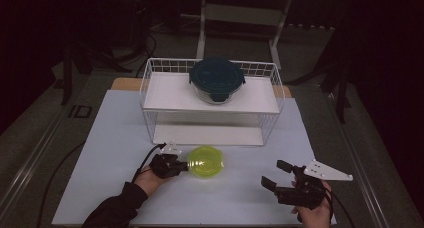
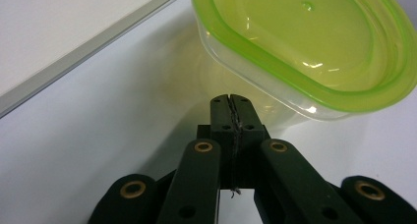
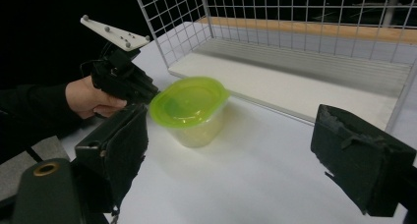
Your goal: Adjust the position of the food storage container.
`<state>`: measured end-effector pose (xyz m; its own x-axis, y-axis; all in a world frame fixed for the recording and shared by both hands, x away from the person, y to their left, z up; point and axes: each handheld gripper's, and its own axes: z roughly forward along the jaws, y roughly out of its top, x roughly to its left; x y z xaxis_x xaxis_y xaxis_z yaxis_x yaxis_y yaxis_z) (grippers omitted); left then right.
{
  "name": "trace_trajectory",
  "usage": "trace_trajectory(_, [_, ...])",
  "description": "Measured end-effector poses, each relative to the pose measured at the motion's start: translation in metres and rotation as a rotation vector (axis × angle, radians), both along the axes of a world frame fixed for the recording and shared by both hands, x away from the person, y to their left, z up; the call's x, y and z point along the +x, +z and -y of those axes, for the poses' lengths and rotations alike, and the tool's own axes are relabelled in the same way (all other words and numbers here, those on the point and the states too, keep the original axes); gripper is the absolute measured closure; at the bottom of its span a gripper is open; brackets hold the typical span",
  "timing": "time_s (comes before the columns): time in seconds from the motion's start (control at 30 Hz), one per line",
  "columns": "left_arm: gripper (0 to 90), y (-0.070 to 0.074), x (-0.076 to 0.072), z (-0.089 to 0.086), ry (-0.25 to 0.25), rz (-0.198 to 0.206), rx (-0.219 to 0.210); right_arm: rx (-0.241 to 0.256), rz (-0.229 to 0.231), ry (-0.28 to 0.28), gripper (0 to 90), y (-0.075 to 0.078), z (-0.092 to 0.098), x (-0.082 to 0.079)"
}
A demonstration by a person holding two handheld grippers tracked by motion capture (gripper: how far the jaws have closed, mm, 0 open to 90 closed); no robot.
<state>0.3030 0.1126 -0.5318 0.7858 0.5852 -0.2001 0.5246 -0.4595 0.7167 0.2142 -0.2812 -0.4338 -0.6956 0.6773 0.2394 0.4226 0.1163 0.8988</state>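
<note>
Bare white tabletop [image 1: 240,198] spreads wide between the grippers. The left gripper [image 2: 231,103], jaws pressed together on nothing, sits just beside the translucent lime-green lidded plastic tub [image 1: 205,162]; the left gripper view shows its rim overhanging the tips. The right gripper [image 1: 277,174] gapes wide, well apart from the tub.

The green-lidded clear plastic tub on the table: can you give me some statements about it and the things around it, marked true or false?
1. The green-lidded clear plastic tub stands on the white table. True.
2. The left gripper is wide open. False: its fingers are pressed together just short of the tub.
3. The right gripper is open, holding nothing. True.
4. The dark-lidded round glass container sits on the rack's bottom shelf. False: it is on the top shelf of the white wire rack.
</note>
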Motion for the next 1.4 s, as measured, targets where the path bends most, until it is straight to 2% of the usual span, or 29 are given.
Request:
trace_trajectory(0.27, [88.8,-0.001,0.003,0.014,-0.013,-0.007,-0.001,-0.004,0.006,0.002,13.8,-0.001,0.000,0.000])
trace_trajectory(0.63, [88.7,-0.003,0.006,0.023,-0.015,-0.011,-0.011,-0.010,0.008,0.004,13.8,-0.002,-0.002,0.000])
trace_trajectory(0.77, [88.7,-0.002,0.006,0.020,-0.015,-0.007,-0.008,-0.012,0.004,0.007,13.8,-0.003,-0.003,0.000])
trace_trajectory(0.9, [87.7,0.003,0.006,0.009,-0.003,-0.015,-0.052,-0.008,0.017,0.019,14.4,-0.003,-0.003,0.001])
trace_trajectory(1.0, [75.4,0.011,0.003,0.000,0.005,-0.019,-0.071,-0.023,0.024,0.021,14.4,-0.003,-0.005,0.000])
trace_trajectory(1.07, [68.5,0.018,-0.001,-0.006,0.011,-0.003,-0.083,-0.027,0.028,0.021,14.4,-0.003,-0.006,0.000])
trace_trajectory(1.17, [47.6,0.027,-0.007,-0.015,0.019,0.004,-0.113,-0.044,0.034,0.031,14.5,-0.003,-0.009,-0.001])
trace_trajectory(1.3, [12.6,0.038,-0.015,-0.025,0.027,0.011,-0.152,-0.048,0.045,0.058,14.6,-0.004,-0.016,-0.002])
trace_trajectory(1.4, [2.3,0.044,-0.020,-0.030,0.036,0.021,-0.185,-0.059,0.067,0.066,14.7,-0.005,-0.022,-0.004])
